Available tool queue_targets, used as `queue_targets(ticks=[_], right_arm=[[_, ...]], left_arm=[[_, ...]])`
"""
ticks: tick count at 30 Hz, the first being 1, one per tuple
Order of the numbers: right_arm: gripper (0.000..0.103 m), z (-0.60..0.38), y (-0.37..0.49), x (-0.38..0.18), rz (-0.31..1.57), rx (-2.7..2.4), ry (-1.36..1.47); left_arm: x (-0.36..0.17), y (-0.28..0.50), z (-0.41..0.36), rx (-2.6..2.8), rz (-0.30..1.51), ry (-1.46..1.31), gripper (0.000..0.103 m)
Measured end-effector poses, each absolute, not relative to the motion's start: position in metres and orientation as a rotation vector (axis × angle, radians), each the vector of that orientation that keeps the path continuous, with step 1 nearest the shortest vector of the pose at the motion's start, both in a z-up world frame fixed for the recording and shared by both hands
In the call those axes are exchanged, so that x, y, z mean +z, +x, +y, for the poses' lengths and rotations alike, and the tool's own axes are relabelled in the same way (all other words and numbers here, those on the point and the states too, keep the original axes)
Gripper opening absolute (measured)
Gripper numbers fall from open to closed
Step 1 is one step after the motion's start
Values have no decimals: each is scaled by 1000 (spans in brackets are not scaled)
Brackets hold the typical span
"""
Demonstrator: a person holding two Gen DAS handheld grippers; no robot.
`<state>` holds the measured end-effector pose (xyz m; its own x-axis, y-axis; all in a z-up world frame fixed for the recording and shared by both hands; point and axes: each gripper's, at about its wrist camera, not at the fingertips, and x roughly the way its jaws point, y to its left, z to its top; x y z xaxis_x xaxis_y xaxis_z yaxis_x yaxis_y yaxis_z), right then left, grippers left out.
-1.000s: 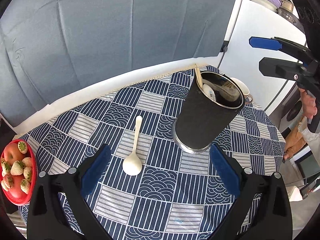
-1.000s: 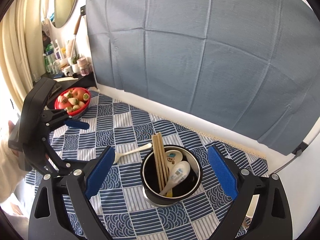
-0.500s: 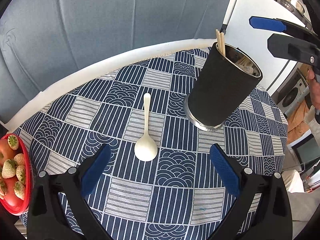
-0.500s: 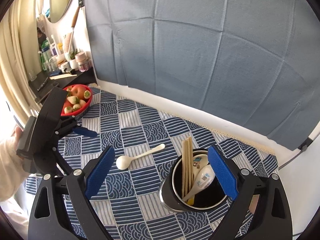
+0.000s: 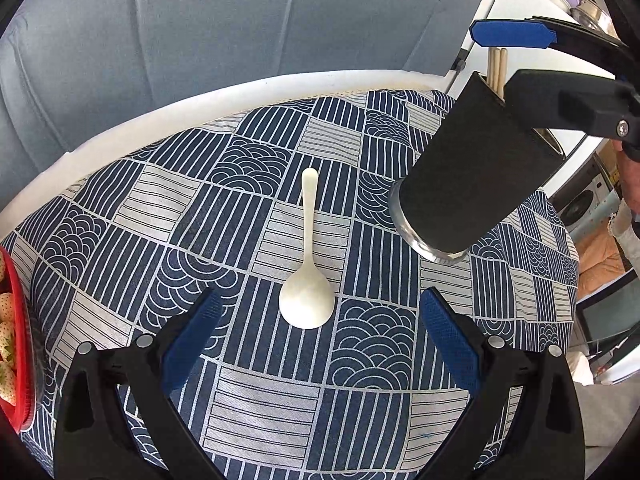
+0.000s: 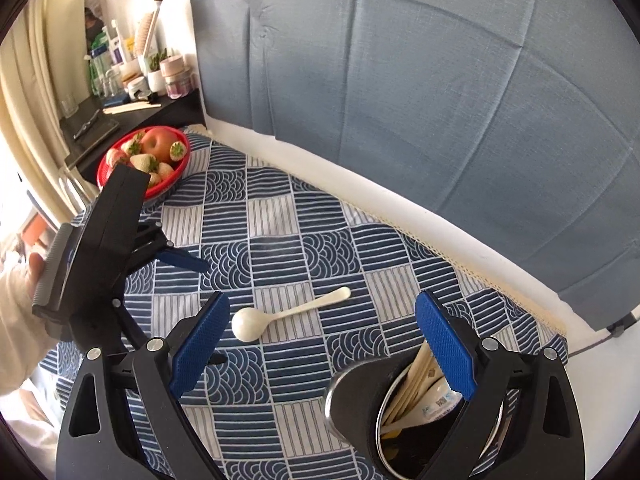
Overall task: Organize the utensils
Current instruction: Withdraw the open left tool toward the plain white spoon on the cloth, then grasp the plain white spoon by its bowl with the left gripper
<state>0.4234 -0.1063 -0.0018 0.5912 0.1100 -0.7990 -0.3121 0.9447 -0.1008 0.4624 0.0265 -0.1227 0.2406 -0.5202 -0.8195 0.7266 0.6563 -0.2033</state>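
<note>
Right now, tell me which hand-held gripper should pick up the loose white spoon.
Left. The left hand-held gripper is open and lined up on the white spoon, its bowl nearly between the fingers. The right hand-held gripper sits over the black utensil holder, with the spoon off to its left.

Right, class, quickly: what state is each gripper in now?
Left gripper: open, holding nothing, over the white spoon.
Right gripper: open, holding nothing, above the black utensil holder.
</note>
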Motion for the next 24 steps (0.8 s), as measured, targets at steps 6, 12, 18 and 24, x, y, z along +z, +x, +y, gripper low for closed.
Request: queue_targets(ticks=[6,12,18,24], right_arm=[[89,-101,436,-14,944,278,-298],[89,-101,444,-20,959,307,-336],[89,-99,449,-23,960,324,-368],[89,-99,450,-25,956,332,-372]], left_arm=[[-138,470,19,-876,1042,204,96],[-150,477,10,-875,1061,220,83],[-166,483,-4,-859,1099,294,72],[-174,480,-18,-778,1064,442,40]])
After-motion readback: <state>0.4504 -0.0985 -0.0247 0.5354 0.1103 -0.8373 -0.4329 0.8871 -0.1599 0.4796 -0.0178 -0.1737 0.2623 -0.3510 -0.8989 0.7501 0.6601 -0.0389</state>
